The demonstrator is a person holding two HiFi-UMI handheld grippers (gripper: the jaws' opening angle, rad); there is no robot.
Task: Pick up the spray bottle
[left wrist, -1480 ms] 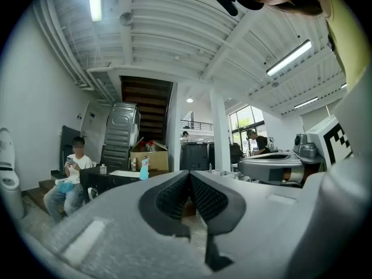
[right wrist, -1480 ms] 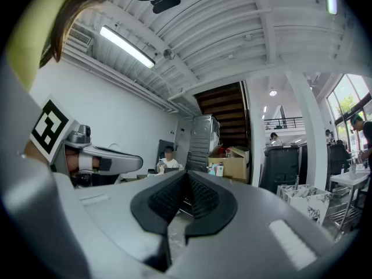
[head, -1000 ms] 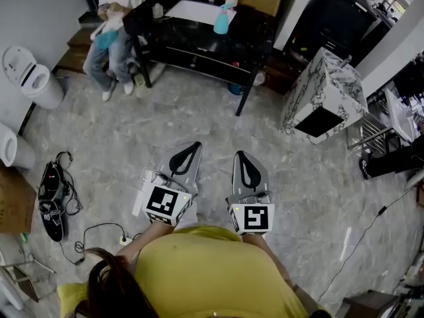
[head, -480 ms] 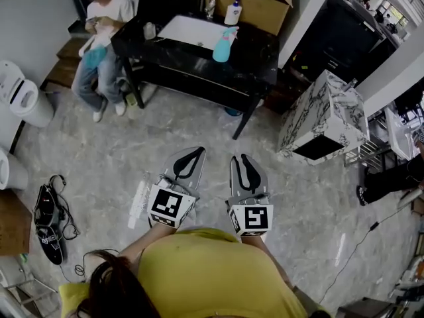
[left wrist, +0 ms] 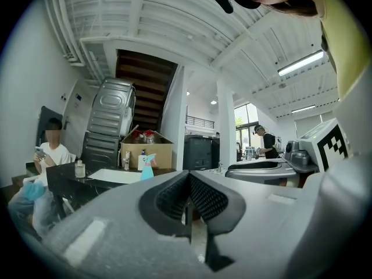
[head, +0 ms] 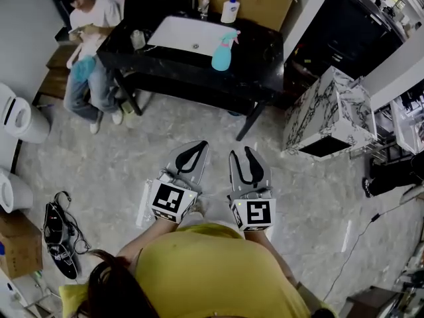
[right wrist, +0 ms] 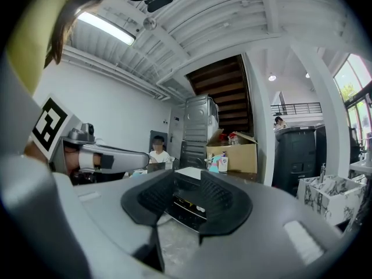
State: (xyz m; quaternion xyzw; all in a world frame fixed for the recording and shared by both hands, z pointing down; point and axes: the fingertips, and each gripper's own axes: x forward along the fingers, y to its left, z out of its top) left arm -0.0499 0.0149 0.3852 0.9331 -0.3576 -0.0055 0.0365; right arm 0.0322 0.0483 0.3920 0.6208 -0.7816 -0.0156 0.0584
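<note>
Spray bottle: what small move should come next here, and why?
Probably carry the right claw forward toward the spray bottle. It stands on the black table, well beyond the claw, whose jaws have just been opening with nothing between them.

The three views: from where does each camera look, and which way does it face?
Head view: on the person's head, looking steeply down at the black table; shows yellow shirt, left gripper, right gripper.
Left gripper view: on the left gripper, looking level along its shut jaws toward the table.
Right gripper view: on the right gripper, along its jaws, just opening, nothing between.
Shared: all show the spray bottle on the table.
</note>
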